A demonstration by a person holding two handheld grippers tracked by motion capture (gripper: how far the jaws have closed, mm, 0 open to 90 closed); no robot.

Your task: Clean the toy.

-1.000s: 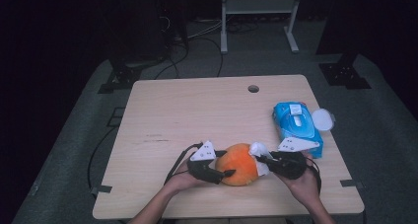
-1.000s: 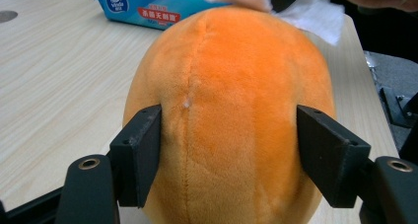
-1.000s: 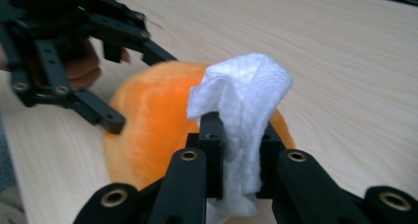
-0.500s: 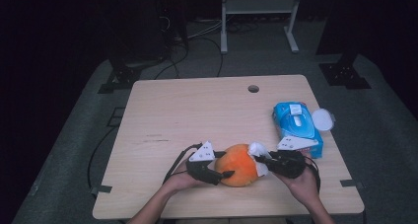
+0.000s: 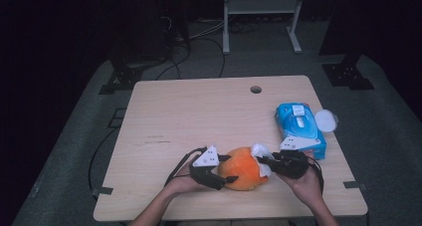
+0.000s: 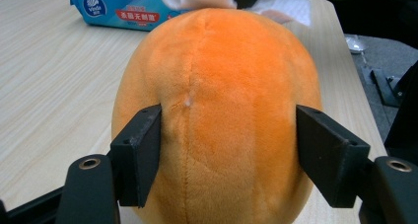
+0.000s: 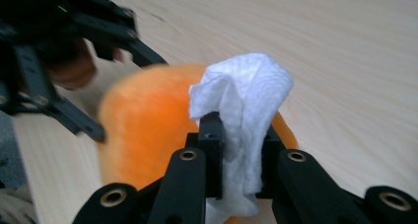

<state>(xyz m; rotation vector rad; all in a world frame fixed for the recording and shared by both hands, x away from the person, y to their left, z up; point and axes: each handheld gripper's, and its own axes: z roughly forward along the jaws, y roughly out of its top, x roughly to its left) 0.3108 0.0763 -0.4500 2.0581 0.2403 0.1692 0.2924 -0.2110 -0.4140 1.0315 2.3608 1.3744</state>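
At the near edge of the table (image 5: 199, 111), two forearms are brought in from below, one gripper held in each hand. The left gripper (image 5: 221, 170) is laid level, pointed toward the person's right, and its jaws are clamped on the orange plush ball (image 5: 244, 167), one pad pressed into each flank (the fur is seen bulging between them in the left gripper view). The ball (image 6: 217, 110) is rested on the tabletop near the front edge, between the two grippers. The right gripper (image 5: 263, 160) is aimed back at it from the other side, jaws closed tight on a crumpled white wipe (image 7: 246, 100), which is held against the ball's upper right side. One ball and one wipe in hand are counted. Farther back, just beyond the right hand, one blue wipes packet (image 5: 298, 129) is seen lying flat, its white lid (image 5: 326, 120) flipped open.
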